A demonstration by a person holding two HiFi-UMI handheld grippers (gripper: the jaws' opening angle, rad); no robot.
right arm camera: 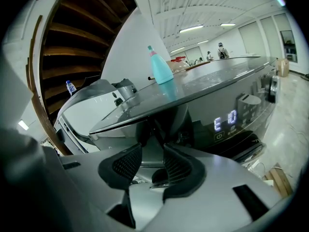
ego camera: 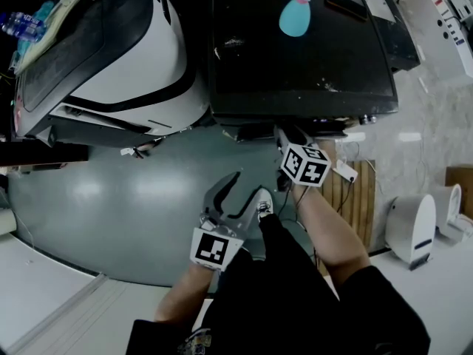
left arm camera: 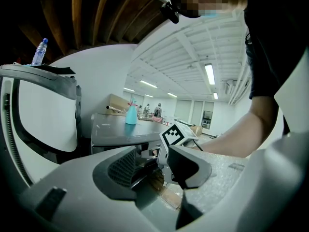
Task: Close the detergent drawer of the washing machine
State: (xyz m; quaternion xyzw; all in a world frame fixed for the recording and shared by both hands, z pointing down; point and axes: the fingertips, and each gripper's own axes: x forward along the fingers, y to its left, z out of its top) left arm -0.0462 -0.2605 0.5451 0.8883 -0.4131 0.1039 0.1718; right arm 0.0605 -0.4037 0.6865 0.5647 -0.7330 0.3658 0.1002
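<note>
The dark washing machine point(ego camera: 295, 58) fills the top of the head view, with a teal spray bottle point(ego camera: 295, 13) on its lid. Its detergent drawer point(ego camera: 255, 131) juts out a little under the front edge. My right gripper point(ego camera: 285, 136) points at that front edge just right of the drawer. In the right gripper view its jaws point(right arm camera: 147, 161) stand partly apart, and the drawer's grey front point(right arm camera: 153, 149) shows in the gap; I cannot tell whether they touch it. My left gripper point(ego camera: 240, 191) hangs lower over the floor, wide open and holding nothing point(left arm camera: 157, 168).
A white machine point(ego camera: 111, 58) with a raised lid stands to the left. The washer's lit display point(right arm camera: 226, 121) glows on its front panel. A phone point(ego camera: 344, 4) lies on the lid. A wooden pallet point(ego camera: 355, 191) and a white appliance point(ego camera: 410, 228) sit on the floor at right.
</note>
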